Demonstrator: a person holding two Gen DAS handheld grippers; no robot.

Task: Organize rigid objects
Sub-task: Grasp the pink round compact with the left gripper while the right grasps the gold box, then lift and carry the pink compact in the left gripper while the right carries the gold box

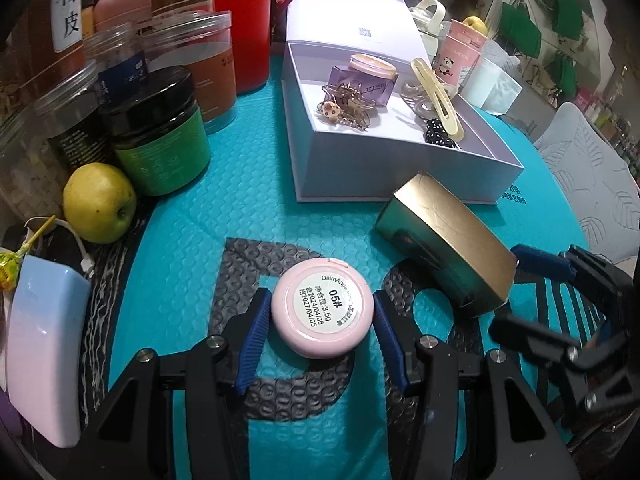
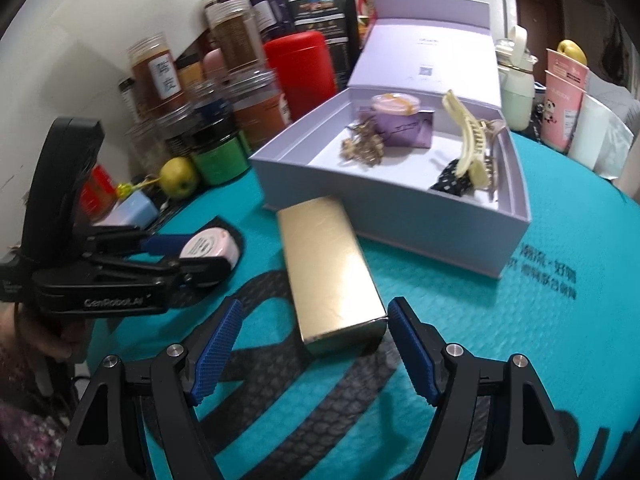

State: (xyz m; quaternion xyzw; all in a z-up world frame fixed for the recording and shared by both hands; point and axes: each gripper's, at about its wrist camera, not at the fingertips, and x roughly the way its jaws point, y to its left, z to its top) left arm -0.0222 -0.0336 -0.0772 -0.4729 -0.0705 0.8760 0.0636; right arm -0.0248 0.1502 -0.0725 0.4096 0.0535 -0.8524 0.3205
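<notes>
At the far left of the open white rectangular cardboard box (image 1: 400,168) we lose detail: the cluster of clear plastic jars (image 1: 192,52) is cut by the frame edge and they overlap, so we cannot count them surely, and the pastel blue-to-pink rounded case (image 1: 44,344) is partly cropped. We count one yellow-green apple (image 1: 98,202) left of the box and one red cylindrical canister (image 1: 242,28) behind its left corner. In front of the box, on the teal bubble-wrap mat (image 1: 248,216), lies one round pink plastic compact with a white printed label (image 1: 322,310); the left gripper (image 1: 322,316) has its blue pads on either side of it, touching or nearly so, though we cannot tell whether they truly squeeze it. Right of that, just before the box's front wall, lies one long gold foil-covered carton (image 2: 332,276); the right gripper (image 2: 314,350) stands with its jaws spread wide around the carton's near end, one pad at its corner, the other apart. Inside the box we make out one purple packet with a pink lidded pot (image 2: 400,122), a tangle of gold metal hair clips (image 2: 362,148) too knotted to count, one cream plastic claw clip (image 2: 470,148) and a black dotted fabric piece (image 2: 452,178) half hidden beneath it. Right of the box stand pink panda-printed cartons (image 2: 562,104), overlapping.
</notes>
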